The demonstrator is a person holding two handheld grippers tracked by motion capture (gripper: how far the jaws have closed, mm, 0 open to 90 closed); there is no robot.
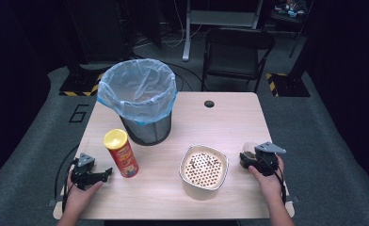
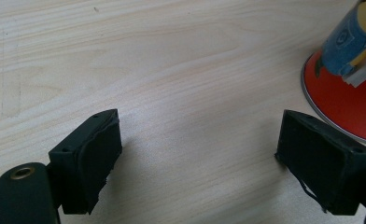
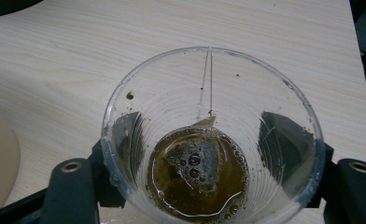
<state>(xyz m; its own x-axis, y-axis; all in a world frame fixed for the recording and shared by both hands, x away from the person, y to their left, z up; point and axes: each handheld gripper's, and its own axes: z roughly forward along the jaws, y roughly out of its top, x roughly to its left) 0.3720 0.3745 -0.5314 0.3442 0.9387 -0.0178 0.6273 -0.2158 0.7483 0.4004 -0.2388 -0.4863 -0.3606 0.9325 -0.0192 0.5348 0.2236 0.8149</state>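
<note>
Grasp step in hand: right gripper [image 3: 209, 186] jaws straddle the clear plastic cup [image 3: 211, 135] of brown tea with teabag, right of the white perforated strainer bowl [image 1: 204, 170]; contact uncertain. Next: pinch firmly, lift level. Left gripper [image 2: 209, 158] jaws spread, empty.

Lab-like recording space, dark curtained surrounds, hazard-striped stand bases [image 1: 286, 78], folding chair [image 1: 236, 52], numbered grey floor [image 1: 78, 113]
</note>
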